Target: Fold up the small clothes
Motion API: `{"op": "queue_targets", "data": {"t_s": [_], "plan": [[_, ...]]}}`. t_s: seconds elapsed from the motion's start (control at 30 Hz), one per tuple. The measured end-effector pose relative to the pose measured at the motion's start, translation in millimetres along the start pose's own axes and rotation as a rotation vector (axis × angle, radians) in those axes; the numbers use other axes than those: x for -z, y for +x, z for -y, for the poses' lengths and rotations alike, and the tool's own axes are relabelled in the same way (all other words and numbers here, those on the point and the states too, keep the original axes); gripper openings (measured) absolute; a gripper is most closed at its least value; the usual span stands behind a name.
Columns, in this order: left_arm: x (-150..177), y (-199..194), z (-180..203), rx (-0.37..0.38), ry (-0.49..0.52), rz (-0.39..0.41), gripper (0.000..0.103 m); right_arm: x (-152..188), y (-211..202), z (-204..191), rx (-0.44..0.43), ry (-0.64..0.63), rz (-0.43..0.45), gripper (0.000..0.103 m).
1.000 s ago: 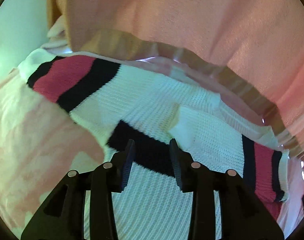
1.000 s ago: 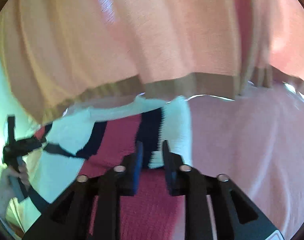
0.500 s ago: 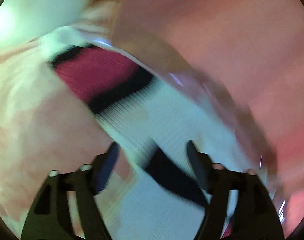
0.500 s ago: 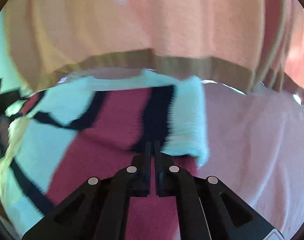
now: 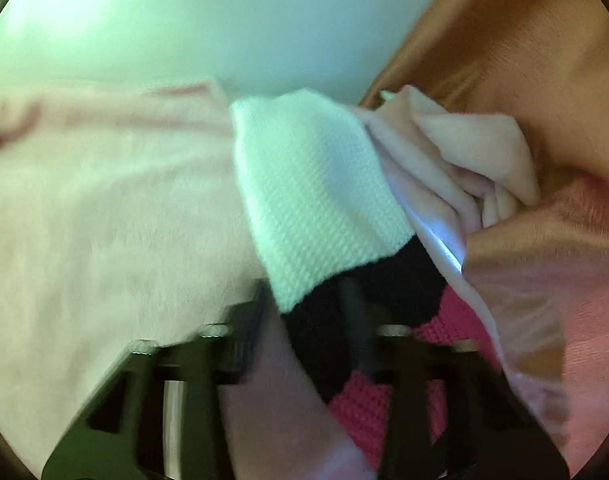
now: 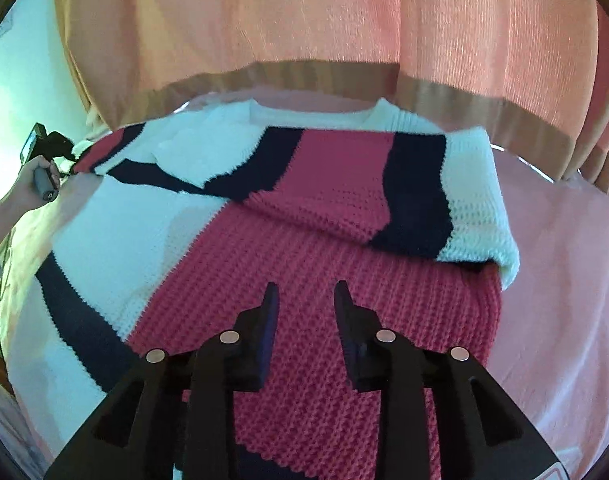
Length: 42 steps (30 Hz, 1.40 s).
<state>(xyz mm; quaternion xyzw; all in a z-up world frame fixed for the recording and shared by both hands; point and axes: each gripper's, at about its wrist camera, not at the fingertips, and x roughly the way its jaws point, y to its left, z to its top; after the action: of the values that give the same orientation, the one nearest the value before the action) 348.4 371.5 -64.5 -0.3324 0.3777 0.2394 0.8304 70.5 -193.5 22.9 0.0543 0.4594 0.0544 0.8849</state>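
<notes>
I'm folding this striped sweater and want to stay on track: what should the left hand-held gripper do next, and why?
Probably finish pinching the left sleeve and carry it across the sweater. The left hand-held gripper is closing with that sleeve between its jaws, and the other sleeve already lies folded over it.

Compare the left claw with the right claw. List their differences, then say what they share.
The left claw has the sweater's sleeve between its jaws, and they are closing. The right claw has nothing between its jaws, and they are opening. The left claw is at the sleeve's striped end, while the right claw is over the sweater on its red body panel. Both are black, two-fingered and angled down at the same sweater.
</notes>
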Motion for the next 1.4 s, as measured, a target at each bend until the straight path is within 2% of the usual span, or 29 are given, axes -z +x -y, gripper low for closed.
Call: {"op": "queue_targets", "data": {"t_s": [0.03,0.07,0.1,0.17,0.27,0.33,0.37,0.43,0.5,0.57,0.6,0.67,0.7,0.77,0.83,0.87,0.9,0.97,1.03,1.1,1.13,1.2,1.3,1.4], "plan": [[1,1,6,0.023,0.039,-0.005,0.008,0,0,1,0.002,0.003,0.002,0.029],[3,-3,10,0.014,0.051,0.011,0.008,0,-1,2,0.004,0.006,0.008,0.029],[6,-15,17,0.018,0.074,0.057,0.007,-1,-3,2,0.005,0.008,0.02,0.029],[11,-34,32,0.041,0.121,0.099,0.007,-4,-7,2,0.011,0.007,0.035,0.032],[33,-93,70,0.133,0.239,0.194,0.007,-8,-19,4,0.007,0.021,0.071,0.034],[59,-148,104,0.225,0.346,0.265,0.007,-12,-28,6,0.008,0.029,0.099,0.034],[80,-181,127,0.297,0.413,0.29,0.007,-13,-31,8,0.007,0.034,0.11,0.036],[120,-225,159,0.401,0.514,0.306,0.007,-17,-39,13,0.003,0.056,0.131,0.038],[169,-259,188,0.501,0.611,0.284,0.007,-20,-46,20,-0.003,0.085,0.146,0.038],[219,-272,213,0.553,0.706,0.222,0.008,-23,-51,27,0.004,0.1,0.162,0.039],[255,-273,226,0.565,0.765,0.173,0.011,-25,-55,31,0.026,0.098,0.176,0.04],[301,-264,236,0.55,0.83,0.094,0.016,-28,-58,40,0.055,0.103,0.176,0.05],[326,-250,238,0.538,0.862,0.026,0.018,-29,-58,44,0.058,0.109,0.174,0.05],[355,-230,231,0.481,0.904,-0.047,0.041,-30,-60,56,0.062,0.141,0.176,0.052],[361,-211,213,0.429,0.913,-0.081,0.043,-32,-59,63,0.065,0.159,0.168,0.052],[359,-207,206,0.41,0.905,-0.091,0.049,-33,-59,64,0.062,0.165,0.166,0.054],[347,-201,193,0.392,0.878,-0.123,0.052,-34,-57,66,0.042,0.171,0.156,0.055],[328,-202,172,0.414,0.811,-0.146,0.055,-37,-51,64,0.004,0.182,0.143,0.056],[297,-202,151,0.41,0.733,-0.13,0.06,-41,-42,55,-0.033,0.172,0.139,0.057],[267,-192,137,0.374,0.643,-0.11,0.06,-52,-28,40,-0.05,0.149,0.127,0.058],[263,-186,134,0.372,0.613,-0.124,0.06,-55,-24,31,-0.047,0.132,0.124,0.059],[250,-163,127,0.379,0.533,-0.211,0.06,-64,-11,5,-0.024,0.056,0.122,0.062],[239,-137,116,0.347,0.441,-0.269,0.06,-76,12,-36,0.003,-0.073,0.106,0.066],[233,-117,111,0.343,0.377,-0.324,0.058,-87,38,-69,0.091,-0.212,0.101,0.067]]}}
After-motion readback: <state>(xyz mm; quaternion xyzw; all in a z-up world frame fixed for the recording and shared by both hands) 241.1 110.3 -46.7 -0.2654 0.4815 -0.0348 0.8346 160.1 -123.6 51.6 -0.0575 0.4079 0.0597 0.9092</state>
